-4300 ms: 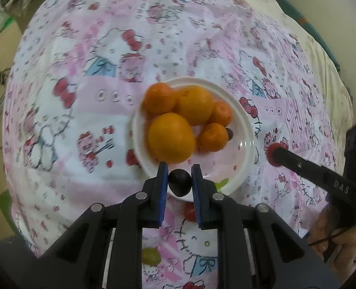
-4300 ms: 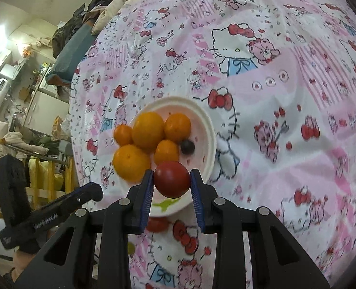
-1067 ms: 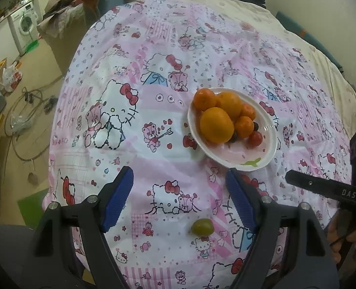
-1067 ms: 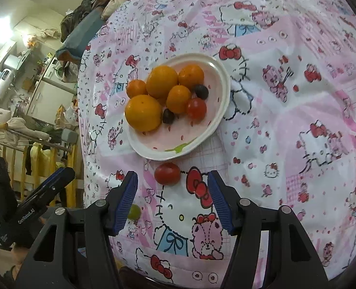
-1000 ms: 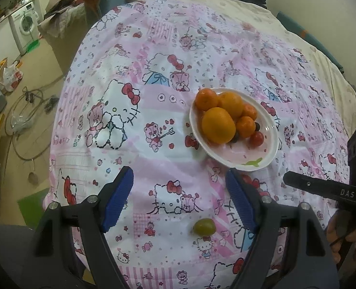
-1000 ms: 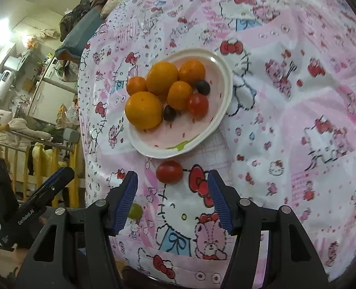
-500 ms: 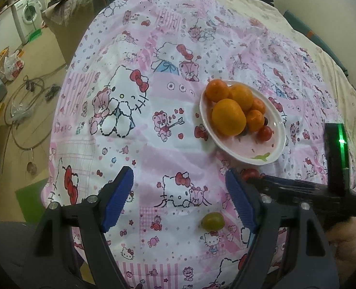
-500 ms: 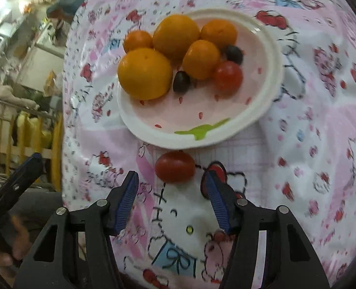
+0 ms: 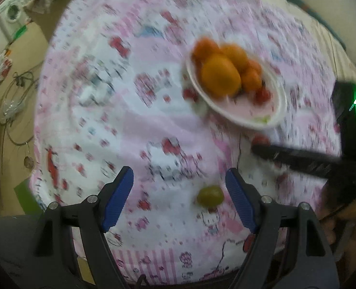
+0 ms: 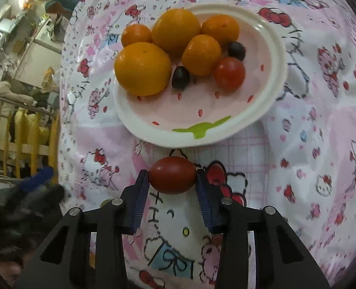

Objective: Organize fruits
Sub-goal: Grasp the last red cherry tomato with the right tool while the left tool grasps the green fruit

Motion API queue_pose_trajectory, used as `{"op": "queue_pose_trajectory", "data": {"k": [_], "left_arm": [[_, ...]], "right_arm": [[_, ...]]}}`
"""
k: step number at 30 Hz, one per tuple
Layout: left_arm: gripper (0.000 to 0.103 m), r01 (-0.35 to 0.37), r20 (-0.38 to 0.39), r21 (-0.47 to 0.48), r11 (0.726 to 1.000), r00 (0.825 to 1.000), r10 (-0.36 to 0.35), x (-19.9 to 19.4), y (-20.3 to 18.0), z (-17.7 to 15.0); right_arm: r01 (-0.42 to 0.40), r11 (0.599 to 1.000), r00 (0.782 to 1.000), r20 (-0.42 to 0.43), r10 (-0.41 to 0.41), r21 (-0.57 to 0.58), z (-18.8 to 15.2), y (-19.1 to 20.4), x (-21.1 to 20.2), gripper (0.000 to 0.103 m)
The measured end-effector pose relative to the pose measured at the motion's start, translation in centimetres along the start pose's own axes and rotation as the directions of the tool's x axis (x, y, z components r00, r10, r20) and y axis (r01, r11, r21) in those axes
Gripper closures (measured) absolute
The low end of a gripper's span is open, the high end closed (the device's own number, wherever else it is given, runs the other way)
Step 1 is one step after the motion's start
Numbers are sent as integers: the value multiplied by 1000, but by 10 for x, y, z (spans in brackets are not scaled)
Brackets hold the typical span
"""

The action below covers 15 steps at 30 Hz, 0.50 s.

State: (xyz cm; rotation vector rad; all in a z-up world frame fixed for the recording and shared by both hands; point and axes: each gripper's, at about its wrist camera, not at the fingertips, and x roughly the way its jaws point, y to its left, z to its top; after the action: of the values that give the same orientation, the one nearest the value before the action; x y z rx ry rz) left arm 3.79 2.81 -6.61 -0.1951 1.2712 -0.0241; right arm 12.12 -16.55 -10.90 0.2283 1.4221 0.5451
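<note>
while the pink printed cloth point(image 10: 322, 125) fills both views, the white plate point(image 10: 272, 101) sits at twelve o'clock from the right gripper point(image 10: 172, 180), just beyond its tips, and at about one o'clock in the blurred left view. on the plate lie five oranges, the largest point(image 10: 142, 68) at the plate's nine o'clock, another big one point(image 10: 175, 31) at its twelve, and three smaller ones around them. a tomato point(image 10: 229, 73) lies at the plate's three o'clock side, with two dark grapes, one point(image 10: 180, 77) between the largest orange and the tomato, the other point(image 10: 236, 50) just above the tomato. a second tomato point(image 10: 172, 175) lies on the cloth just below the plate's six o'clock rim; the right gripper's blue pads point(image 10: 139, 200) stand narrow at either side of it, touching or all but touching, and whether they grip it i cannot tell. the left gripper point(image 9: 179, 200) is spread wide over the cloth with nothing between its fingers. a green grape point(image 9: 210, 195) lies on the cloth near the right-hand finger's inner side, at about five o'clock in that view.
</note>
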Motion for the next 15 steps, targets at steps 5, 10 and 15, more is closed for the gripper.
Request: {"op": "queue_pose_trajectory", "data": {"k": [5, 10, 15], "left_arm": [[27, 3, -90, 119, 993, 996, 7, 23, -26, -17], [38, -60, -86, 198, 978, 993, 78, 35, -43, -22], [55, -92, -100, 266, 960, 987, 122, 44, -60, -25]], "right_arm": [[-52, 998, 997, 55, 50, 41, -10, -10, -28, 62], [-88, 993, 992, 102, 80, 78, -17, -26, -52, 62], [-107, 988, 986, 136, 92, 109, -16, -37, -64, 62]]}}
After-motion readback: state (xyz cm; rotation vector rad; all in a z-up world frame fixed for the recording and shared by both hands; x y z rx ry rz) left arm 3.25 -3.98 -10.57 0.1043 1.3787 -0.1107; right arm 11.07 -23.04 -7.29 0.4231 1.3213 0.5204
